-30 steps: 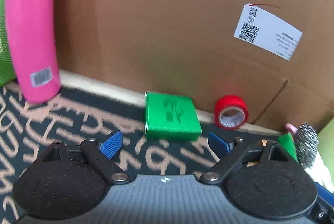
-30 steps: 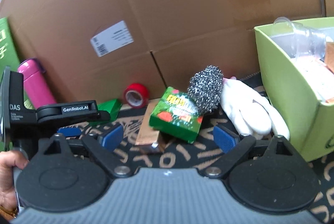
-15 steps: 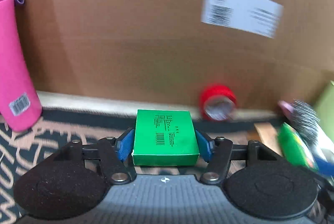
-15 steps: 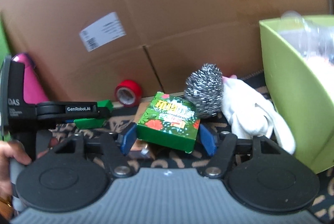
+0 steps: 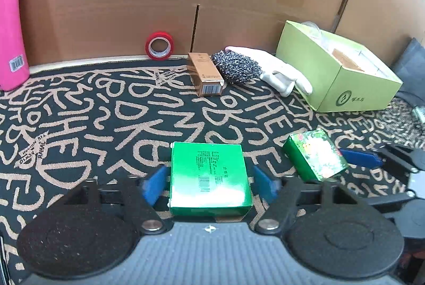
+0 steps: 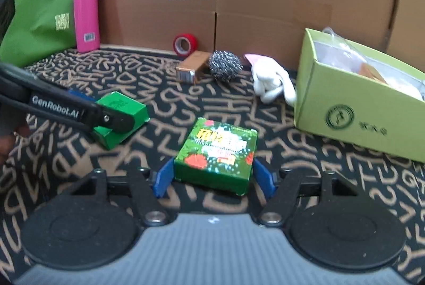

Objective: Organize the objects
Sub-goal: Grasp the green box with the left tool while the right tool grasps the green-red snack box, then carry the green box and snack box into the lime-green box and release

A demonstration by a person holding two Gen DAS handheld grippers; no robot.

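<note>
My left gripper [image 5: 209, 184] has its blue pads spread a little wider than the plain green box [image 5: 209, 178], which lies between them on the patterned mat. The box also shows in the right wrist view [image 6: 119, 120] under the left gripper's finger. My right gripper [image 6: 213, 176] has the flowered green box [image 6: 217, 154] between its pads, with small gaps at both sides; that box shows in the left wrist view [image 5: 314, 154] too. Both boxes rest near the front of the mat.
A lime-green open box [image 6: 358, 96] with items stands at the right. A brown carton [image 5: 205, 73], steel scourer [image 5: 236, 67], white glove [image 5: 279, 69] and red tape roll [image 5: 159, 45] lie by the cardboard wall. A pink bottle [image 6: 85, 13] and green bag [image 6: 39, 0] stand at the left.
Both grippers pulled back from the wall, carrying their boxes to the mat's front. Both jaws have widened since half a second ago and the boxes now rest on the mat.
</note>
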